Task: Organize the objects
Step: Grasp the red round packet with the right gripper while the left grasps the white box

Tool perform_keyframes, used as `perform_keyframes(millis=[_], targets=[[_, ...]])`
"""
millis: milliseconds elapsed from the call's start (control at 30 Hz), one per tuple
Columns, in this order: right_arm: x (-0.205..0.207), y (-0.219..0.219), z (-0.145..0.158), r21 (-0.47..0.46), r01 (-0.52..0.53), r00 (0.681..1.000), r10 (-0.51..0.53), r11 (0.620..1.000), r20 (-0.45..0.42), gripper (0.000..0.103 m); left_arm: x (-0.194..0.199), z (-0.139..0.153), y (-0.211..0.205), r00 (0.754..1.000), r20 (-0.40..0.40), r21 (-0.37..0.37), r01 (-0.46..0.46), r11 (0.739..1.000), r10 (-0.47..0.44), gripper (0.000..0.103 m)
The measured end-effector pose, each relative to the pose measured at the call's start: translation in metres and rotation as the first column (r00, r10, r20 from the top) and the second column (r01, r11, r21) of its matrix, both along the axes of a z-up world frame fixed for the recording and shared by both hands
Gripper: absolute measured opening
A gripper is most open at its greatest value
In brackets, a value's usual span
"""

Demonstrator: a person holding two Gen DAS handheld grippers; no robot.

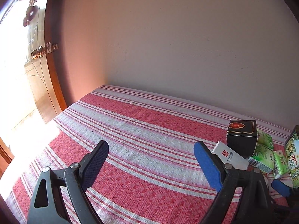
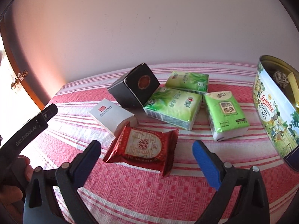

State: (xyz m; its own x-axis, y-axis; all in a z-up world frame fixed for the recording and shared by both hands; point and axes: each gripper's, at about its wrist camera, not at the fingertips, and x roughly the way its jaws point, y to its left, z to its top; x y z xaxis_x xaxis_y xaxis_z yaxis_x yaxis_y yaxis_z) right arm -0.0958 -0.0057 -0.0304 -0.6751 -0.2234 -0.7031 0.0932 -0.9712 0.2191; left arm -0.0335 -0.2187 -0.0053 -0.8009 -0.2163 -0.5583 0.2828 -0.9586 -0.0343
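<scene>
Sorting has barely begun: the red snack packet, white box, black box and three green tissue packs all lie loose on the striped bed, bunched near its far edge by the wall. The cookie tin stands open at the right edge with only a few small things inside. The right gripper hangs wide open just before the red packet. The left gripper is open too, over bare bed.
</scene>
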Motion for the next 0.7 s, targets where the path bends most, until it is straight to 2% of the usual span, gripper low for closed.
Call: perform_keyframes(millis=[33, 133, 167, 200, 367, 500, 600, 700], targets=[[-0.003, -0.002, -0.002, -0.001, 0.005, 1.000, -0.005, 1.000, 0.014, 0.098, 0.000, 0.000, 0.001, 1.000, -0.001, -0.005, 0.003, 1.000, -0.003, 0.094], [-0.011, -0.006, -0.009, 0.013, 0.013, 0.998, -0.014, 1.000, 0.063, 0.084, -0.002, -0.001, 0.004, 1.000, 0.005, -0.014, 0.010, 1.000, -0.010, 0.094], [-0.010, -0.006, -0.008, 0.018, 0.009, 0.998, -0.010, 1.000, 0.055, 0.067, -0.003, -0.002, 0.004, 1.000, 0.008, -0.013, 0.013, 1.000, -0.013, 0.094], [-0.010, -0.007, -0.009, 0.017, -0.006, 0.998, 0.004, 1.000, 0.062, 0.060, -0.003, -0.003, 0.004, 1.000, 0.011, -0.013, 0.014, 1.000, -0.014, 0.094], [-0.001, -0.001, -0.006, -0.006, -0.036, 0.999, 0.036, 0.999, 0.036, 0.054, -0.005, -0.005, 0.005, 0.999, 0.013, -0.006, 0.050, 0.999, -0.050, 0.094], [0.017, 0.014, 0.012, 0.005, -0.057, 0.996, 0.057, 0.998, -0.064, 0.054, -0.005, -0.006, 0.020, 0.988, 0.012, 0.003, 0.154, 0.988, -0.154, 0.094], [0.034, 0.029, 0.024, 0.034, -0.056, 0.987, 0.061, 0.998, -0.147, 0.054, -0.007, -0.009, 0.040, 0.971, 0.022, -0.034, 0.239, 0.970, -0.238, 0.094], [0.043, 0.038, 0.034, 0.101, -0.004, 0.974, 0.027, 0.995, -0.225, 0.054, -0.018, -0.013, 0.059, 0.936, 0.066, -0.013, 0.347, 0.938, -0.345, 0.094]])
